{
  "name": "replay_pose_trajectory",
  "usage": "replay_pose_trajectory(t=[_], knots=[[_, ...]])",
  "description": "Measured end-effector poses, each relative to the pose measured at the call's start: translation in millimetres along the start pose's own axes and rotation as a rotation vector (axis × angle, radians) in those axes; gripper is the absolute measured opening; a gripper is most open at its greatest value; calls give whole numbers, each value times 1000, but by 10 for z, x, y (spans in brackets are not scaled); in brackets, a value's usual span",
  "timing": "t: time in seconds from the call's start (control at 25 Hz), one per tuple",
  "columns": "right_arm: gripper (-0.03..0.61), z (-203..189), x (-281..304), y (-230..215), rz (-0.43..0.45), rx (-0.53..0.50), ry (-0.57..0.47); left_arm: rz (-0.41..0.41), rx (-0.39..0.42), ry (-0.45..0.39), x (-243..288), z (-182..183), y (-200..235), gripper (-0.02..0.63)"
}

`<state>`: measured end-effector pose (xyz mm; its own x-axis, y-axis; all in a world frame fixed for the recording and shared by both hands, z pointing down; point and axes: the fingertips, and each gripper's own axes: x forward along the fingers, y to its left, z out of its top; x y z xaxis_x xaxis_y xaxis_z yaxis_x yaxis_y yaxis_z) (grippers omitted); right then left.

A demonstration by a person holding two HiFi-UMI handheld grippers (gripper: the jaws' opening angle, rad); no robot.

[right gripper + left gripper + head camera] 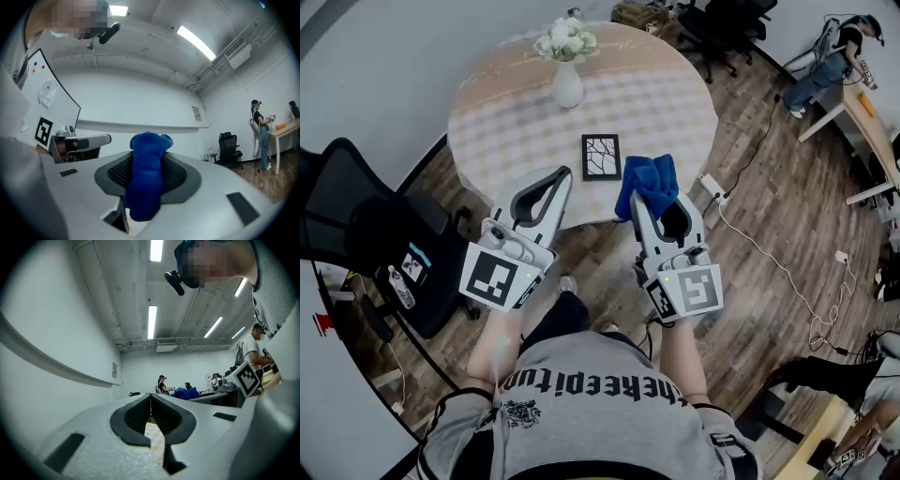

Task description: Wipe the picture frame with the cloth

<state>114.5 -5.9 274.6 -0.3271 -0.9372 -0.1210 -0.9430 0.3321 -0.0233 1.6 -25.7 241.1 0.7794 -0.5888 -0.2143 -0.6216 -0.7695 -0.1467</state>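
Observation:
A small black picture frame (601, 157) with a white branching print lies flat on the round table (516, 122), near its front edge. My right gripper (661, 192) is shut on a blue cloth (649, 183), held just right of the frame over the table's edge. The cloth (147, 180) hangs pinched between the right jaws, bunched above and below them. My left gripper (565, 173) hovers left of the frame, its jaws closed together with nothing between them (151, 401).
A white vase of white flowers (567, 66) stands on the table behind the frame. A black office chair (375, 234) sits to the left. Cables and a power strip (712, 190) lie on the wooden floor at right. People stand by desks farther off.

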Motion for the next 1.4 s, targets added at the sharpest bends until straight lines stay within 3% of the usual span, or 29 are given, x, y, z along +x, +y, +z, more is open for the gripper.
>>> replay_pose_trajectory(t=[0.76,1.4], knots=[[146,-199,1117,-94,-89,5,6,-94,-35,-2,482,-338,1042,17],[146,-605,1489,-314,-126,42,98,-123,-93,31,787,-702,1333,15]])
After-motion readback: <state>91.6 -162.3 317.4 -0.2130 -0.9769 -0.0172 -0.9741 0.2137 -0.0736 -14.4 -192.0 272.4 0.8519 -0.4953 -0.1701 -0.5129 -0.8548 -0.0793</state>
